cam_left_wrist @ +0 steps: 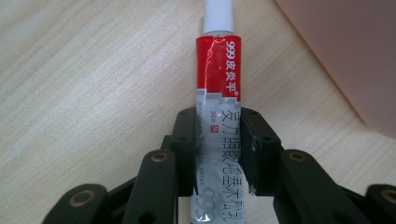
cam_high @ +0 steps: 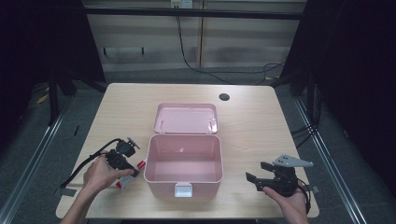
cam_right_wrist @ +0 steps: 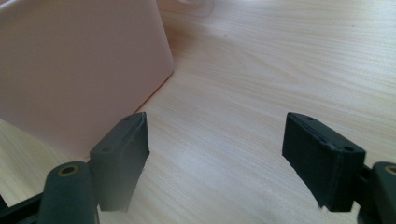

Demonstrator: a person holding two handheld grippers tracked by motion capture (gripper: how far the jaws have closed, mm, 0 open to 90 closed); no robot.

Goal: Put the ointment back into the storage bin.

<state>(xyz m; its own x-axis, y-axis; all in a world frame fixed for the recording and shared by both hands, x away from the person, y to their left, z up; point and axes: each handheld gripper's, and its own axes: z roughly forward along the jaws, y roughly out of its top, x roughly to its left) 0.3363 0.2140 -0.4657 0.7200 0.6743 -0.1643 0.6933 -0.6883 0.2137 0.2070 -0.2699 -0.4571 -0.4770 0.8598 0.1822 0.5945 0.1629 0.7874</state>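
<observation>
Jaws, left: left gripper (cam_left_wrist: 219, 154) pinches the ointment tube (cam_left_wrist: 217, 116) across its silver lower half, pads pressed on both sides; no gap to see.
Ointment tube, place: flat on the bench (cam_high: 116, 102), left of the pink box (cam_high: 183, 163) and just beside its left wall, white cap (cam_left_wrist: 218, 16) pointing away from the jaws; in the high view its red end (cam_high: 122, 184) shows under the left hand (cam_high: 99, 175).
Pink box: near middle of the bench, open and bare inside, white latch (cam_high: 183, 190) on the near wall.
Lid: pink lid (cam_high: 186, 118) lies open behind the box, touching its far edge.
Jaws, right: right gripper (cam_right_wrist: 217, 158) spread wide, nothing between; held off the bench right of the box, well apart from the tube.
Step in hand, judged: the grasp on the tube looks made, lift not yet begun.
Next move, judged: raise the tube clear of the box rim, carry it right over the opening, lower, then let go; the soft tube may sag or twist in so narrow a pinch.
</observation>
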